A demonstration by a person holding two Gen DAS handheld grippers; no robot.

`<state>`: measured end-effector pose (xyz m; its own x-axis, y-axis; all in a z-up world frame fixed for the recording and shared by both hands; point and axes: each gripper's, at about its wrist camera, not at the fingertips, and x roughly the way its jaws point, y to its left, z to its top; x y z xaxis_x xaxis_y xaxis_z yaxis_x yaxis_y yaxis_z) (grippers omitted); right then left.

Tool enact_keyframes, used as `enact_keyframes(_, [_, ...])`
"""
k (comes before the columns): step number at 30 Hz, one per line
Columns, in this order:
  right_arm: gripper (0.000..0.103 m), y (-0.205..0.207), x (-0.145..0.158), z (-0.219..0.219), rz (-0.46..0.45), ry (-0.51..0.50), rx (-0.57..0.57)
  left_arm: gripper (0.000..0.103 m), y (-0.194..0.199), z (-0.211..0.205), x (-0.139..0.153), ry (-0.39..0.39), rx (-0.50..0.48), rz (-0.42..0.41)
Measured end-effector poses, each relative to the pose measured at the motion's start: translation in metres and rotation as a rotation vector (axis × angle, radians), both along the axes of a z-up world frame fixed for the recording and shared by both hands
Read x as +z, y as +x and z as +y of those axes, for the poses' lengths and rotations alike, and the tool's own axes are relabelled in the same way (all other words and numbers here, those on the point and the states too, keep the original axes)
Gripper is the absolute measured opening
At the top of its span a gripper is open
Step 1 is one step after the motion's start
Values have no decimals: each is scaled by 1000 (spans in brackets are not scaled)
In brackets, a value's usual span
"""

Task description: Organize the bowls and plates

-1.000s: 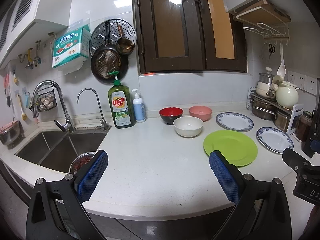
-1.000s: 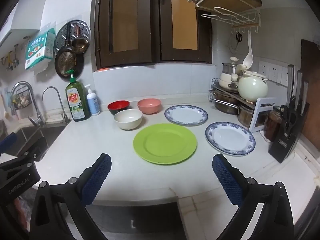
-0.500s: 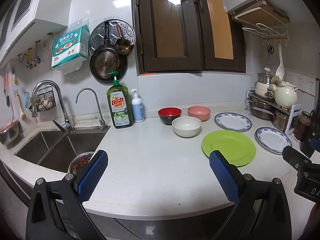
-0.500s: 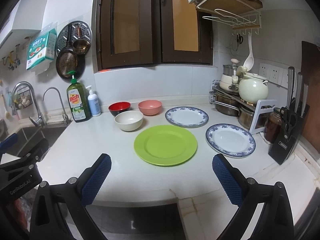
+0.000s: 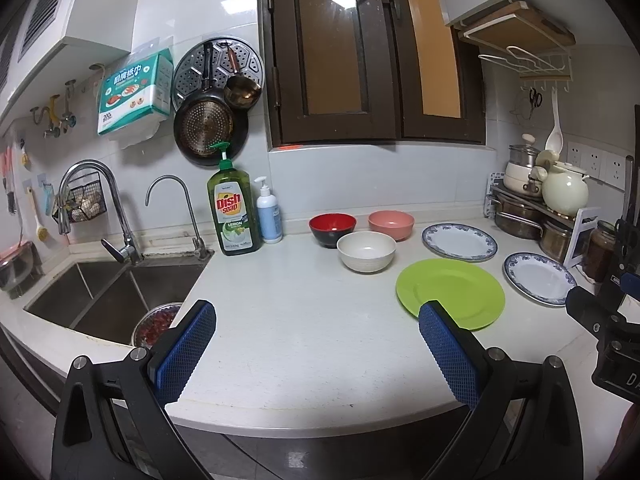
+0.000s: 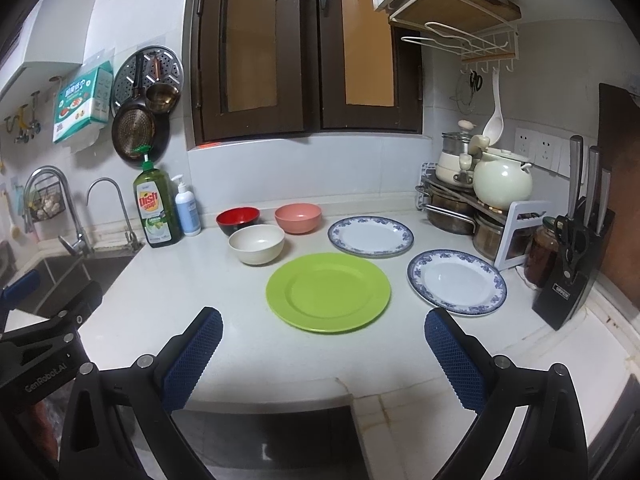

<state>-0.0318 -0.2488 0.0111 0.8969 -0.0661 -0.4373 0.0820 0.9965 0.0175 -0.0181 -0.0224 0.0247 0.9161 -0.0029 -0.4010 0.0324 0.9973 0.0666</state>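
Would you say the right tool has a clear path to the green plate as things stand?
Probably yes. The right tool is open and empty, and the green plate lies flat just ahead of it with only bare counter between; the bowls and other plates sit beyond.

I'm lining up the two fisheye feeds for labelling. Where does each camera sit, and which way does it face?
Left wrist: sits on the left gripper, left of centre, facing the counter, sink and dishes; its own open blue fingers show, with the right gripper's body at the right edge.
Right wrist: sits on the right gripper, aimed at the green plate and knife block; its open fingers show, the left gripper's body at left.
Shared: green plate, both blue-rimmed plates, three bowls, dish soap bottle.
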Motion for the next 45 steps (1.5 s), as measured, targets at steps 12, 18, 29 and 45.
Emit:
enact_keyframes(12, [102,0,0,1,-1,0,-1,103,0,0,-1,-3,-3,5])
enact_keyframes(18, [102,0,1,2,1,-6,-1,103,3,0,-2,-5,-6,10])
enact_keyframes(29, [102,2,2,4,2,-8,-4,103,10,4,-1,-18,-14,14])
enact_keyframes(45, [102,35,-14,20,48,28,-51,103,58,15,-16,-26,-120,116])
